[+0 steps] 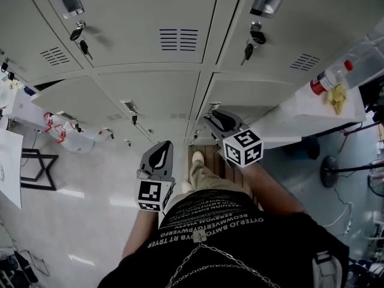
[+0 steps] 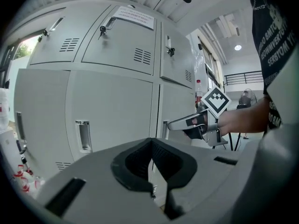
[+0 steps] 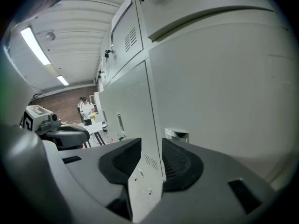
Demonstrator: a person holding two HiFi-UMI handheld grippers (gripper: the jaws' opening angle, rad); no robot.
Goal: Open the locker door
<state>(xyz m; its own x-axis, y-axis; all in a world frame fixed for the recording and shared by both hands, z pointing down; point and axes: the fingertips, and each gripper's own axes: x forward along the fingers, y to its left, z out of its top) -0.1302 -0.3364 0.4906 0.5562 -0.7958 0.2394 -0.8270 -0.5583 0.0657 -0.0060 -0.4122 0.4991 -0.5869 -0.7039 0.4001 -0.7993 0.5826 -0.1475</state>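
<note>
Black printed shirt (image 1: 240, 239) fills btm of head view. L claw (image 2: 152, 171): pads together, nothing in them, clear of the grey metal lockers (image 1: 150, 41), facing lower row. R claw (image 3: 149, 167): pads apart, not clamped. Pale grey lower-row locker door (image 3: 133, 125), right of centre, looks slightly ajar, free edge standing betw R pads. White bench (image 1: 300, 110) w/ clear plastic bottle (image 1: 329, 78) further right.

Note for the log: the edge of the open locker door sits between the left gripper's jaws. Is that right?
Not quite. It is the right gripper whose jaws stand apart with the edge of the open locker door between them, as the right gripper view shows. The left gripper has nothing between its jaws in its own view.
</note>
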